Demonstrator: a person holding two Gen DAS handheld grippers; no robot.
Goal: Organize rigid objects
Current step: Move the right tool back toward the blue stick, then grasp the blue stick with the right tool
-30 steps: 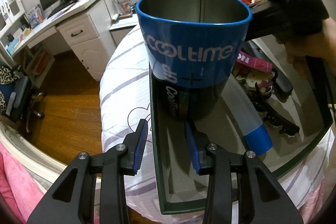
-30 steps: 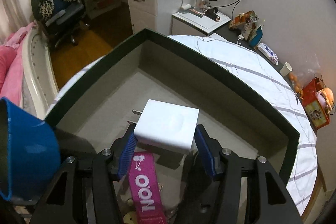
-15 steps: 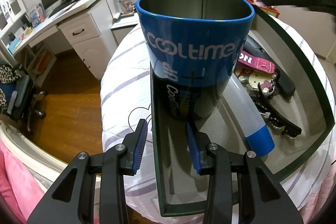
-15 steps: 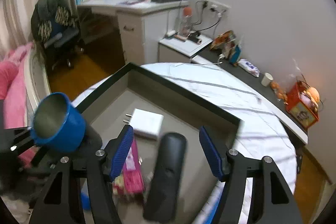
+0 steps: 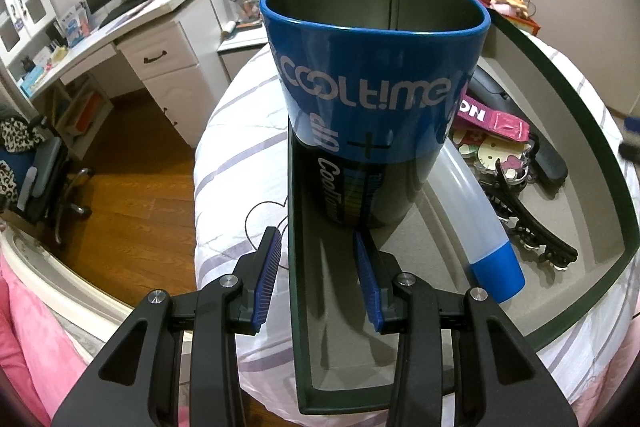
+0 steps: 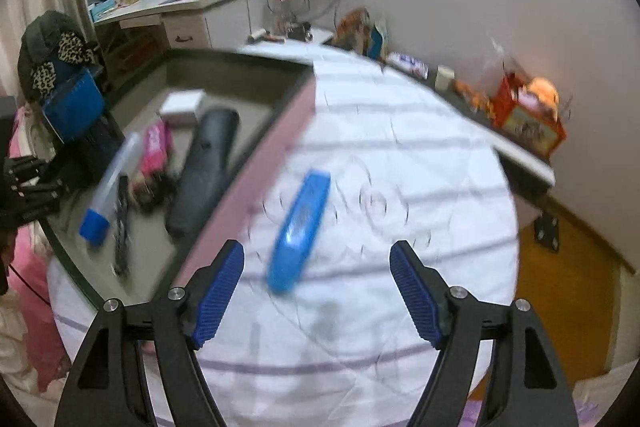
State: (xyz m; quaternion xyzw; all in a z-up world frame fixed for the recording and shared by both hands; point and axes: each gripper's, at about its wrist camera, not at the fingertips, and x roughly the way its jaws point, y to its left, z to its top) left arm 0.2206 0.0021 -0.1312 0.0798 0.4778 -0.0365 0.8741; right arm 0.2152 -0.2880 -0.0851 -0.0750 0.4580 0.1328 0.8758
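Rigid objects mostly lie inside a dark green rectangular tray on a round table under a white cloth with purple stripes. Nearest us in the left wrist view, the left gripper straddles the tray's near wall, one pad outside and one inside; whether the pads press on the wall we cannot tell. Just beyond them stands a tall blue-and-dark metal cup printed COOLTIME, upright in the tray's corner with its mouth upward. Beside it a translucent tube with a blue cap lies with its long axis running from the near rim toward the cup, cap nearest us. Past it we see a black hair claw clip, cartoon keychains, a magenta strap and a black oblong case.

In the blurred right wrist view, the right gripper has its jaws opening with nothing between them. Ahead, outside the tray, a flat blue oblong object lies on the cloth, its long axis pointing away and slightly right. A white block sits toward the tray's far end.
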